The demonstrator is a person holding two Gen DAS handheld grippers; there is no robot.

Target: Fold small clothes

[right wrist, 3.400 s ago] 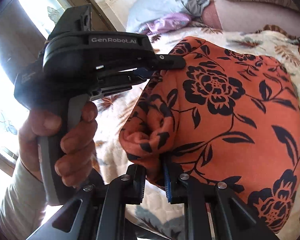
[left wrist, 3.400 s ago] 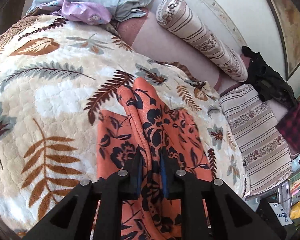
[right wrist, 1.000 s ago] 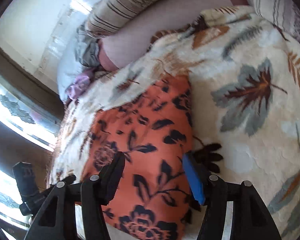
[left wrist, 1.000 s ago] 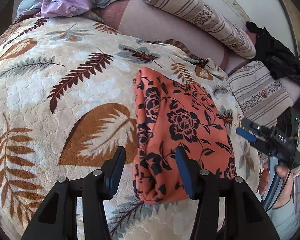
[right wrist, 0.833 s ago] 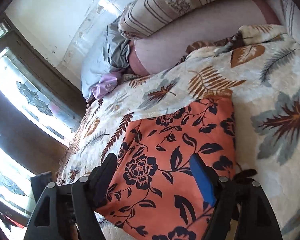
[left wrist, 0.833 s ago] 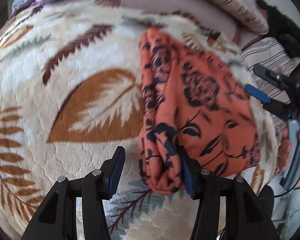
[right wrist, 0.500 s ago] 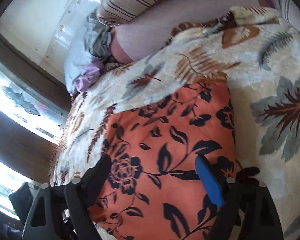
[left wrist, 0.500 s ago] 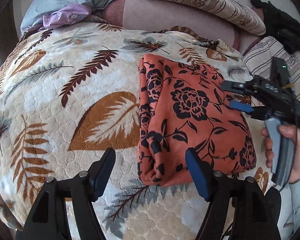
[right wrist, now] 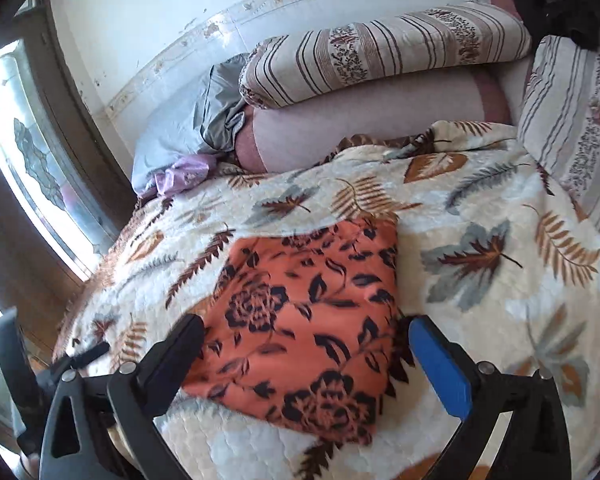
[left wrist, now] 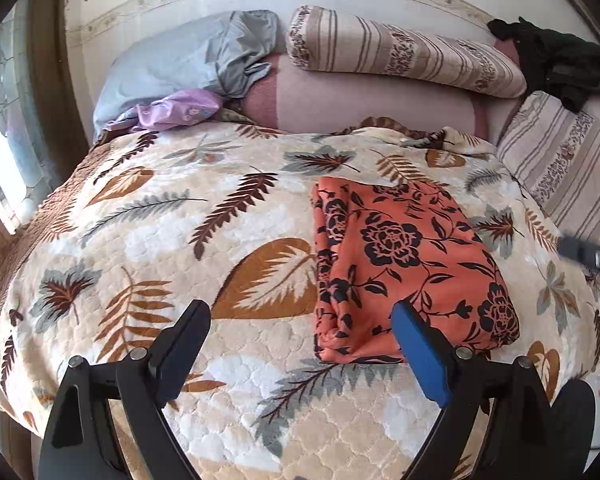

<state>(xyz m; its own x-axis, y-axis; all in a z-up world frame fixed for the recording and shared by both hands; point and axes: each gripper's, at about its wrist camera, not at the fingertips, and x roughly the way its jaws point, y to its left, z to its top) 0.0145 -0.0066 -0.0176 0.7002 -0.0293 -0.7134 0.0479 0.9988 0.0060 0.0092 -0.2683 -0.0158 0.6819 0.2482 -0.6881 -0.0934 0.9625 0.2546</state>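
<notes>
Orange floral cloth [left wrist: 404,264] folded on leaf-print quilt [left wrist: 148,240], no legible writing

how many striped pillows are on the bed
2. A long striped bolster lies across the back by the wall, and a striped pillow sits at the right edge beside the leaf blanket. More could be hidden beyond the right edge.

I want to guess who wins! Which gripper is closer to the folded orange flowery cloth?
Right, probably. The right gripper hangs open straddling the orange cloth; the left gripper, open too, sits off its left edge.
</notes>
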